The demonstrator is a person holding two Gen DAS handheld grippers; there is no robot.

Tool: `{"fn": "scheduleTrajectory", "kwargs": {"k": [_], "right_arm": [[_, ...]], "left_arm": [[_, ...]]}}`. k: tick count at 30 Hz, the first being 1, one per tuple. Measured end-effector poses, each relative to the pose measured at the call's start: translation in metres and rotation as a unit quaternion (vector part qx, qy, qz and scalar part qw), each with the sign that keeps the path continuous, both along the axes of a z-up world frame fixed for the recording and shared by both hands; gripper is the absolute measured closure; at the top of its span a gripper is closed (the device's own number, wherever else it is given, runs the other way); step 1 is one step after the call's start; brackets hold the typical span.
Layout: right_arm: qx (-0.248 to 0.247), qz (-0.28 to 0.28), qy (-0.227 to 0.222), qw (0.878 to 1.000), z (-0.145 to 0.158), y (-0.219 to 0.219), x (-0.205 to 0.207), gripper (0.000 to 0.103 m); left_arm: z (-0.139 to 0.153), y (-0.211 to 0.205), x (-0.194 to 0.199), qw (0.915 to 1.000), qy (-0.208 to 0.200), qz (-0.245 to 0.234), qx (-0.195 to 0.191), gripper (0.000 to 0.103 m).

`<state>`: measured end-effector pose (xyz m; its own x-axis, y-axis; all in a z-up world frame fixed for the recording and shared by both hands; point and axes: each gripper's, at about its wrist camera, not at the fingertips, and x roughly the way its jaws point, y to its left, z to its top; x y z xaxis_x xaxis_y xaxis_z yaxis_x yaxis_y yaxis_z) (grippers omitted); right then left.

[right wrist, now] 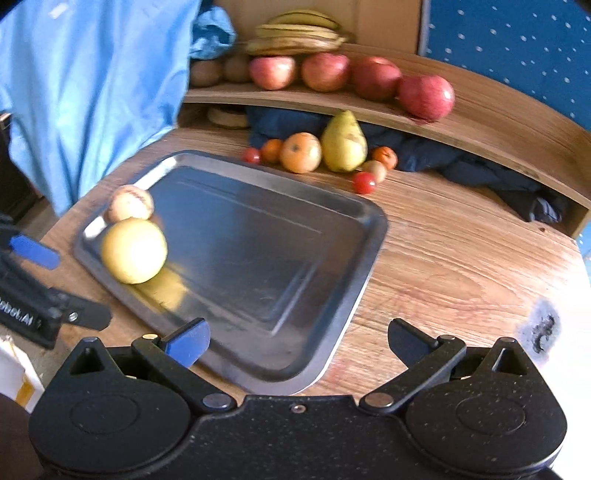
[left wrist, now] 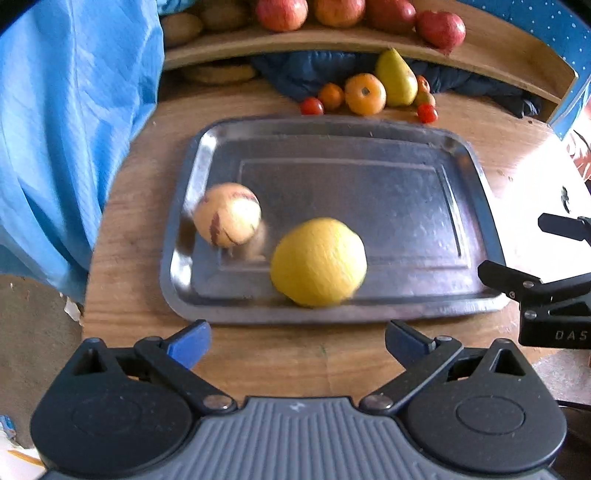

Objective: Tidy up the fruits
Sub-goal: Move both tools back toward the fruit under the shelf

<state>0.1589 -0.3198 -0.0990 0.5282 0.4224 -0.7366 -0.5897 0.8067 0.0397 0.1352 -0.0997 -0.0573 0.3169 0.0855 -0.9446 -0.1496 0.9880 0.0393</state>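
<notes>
At the near edge of the wooden table (right wrist: 461, 258), both grippers are spread wide with nothing between the pads. Left gripper (left wrist: 297, 341) sits just short of the steel tray (left wrist: 461, 170), over bare wood, fingers touching nothing. Right gripper (right wrist: 299, 341) has its blue-padded finger (right wrist: 188, 345) over the tray's near corner, the other finger over the table; contact with the tray can't be judged. Each gripper shows at the edge of the other's view, cut off by the frame.

Tray: rectangular, long axis across the left wrist view, diagonal in the right wrist view. Two fruits sit on it, both toward its left end. Yellow citrus (left wrist: 318, 262) is near the front rim, roughly round, no clear axis. Pale striped fruit (left wrist: 227, 214) is just behind and left of it, close to the left rim, slightly egg-shaped; motion blur makes its orientation unreadable. In the right wrist view the two overlap, so whether they touch can't be told.

Beyond the tray's far rim is a loose cluster: green pear (right wrist: 343, 142) upright, stem end up; orange tomato-like fruit (right wrist: 300, 152) beside it; small red and orange fruits around them. Red apples (right wrist: 424, 96) line the shelf above, bananas (right wrist: 295, 35) behind, both partly cropped in the left wrist view. Blue cloth (left wrist: 74, 129) hangs at left.
</notes>
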Motion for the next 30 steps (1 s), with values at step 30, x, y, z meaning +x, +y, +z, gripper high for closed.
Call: {"fn": "scheduleTrajectory", "kwargs": {"k": [30], "right_arm": [[0.023,-0.08,0.004,0.997,0.008,0.054,0.068,0.001]], "left_arm": [[0.02,0.049,0.104,0.9995,-0.031,0.001,0.005,0.001]]}}
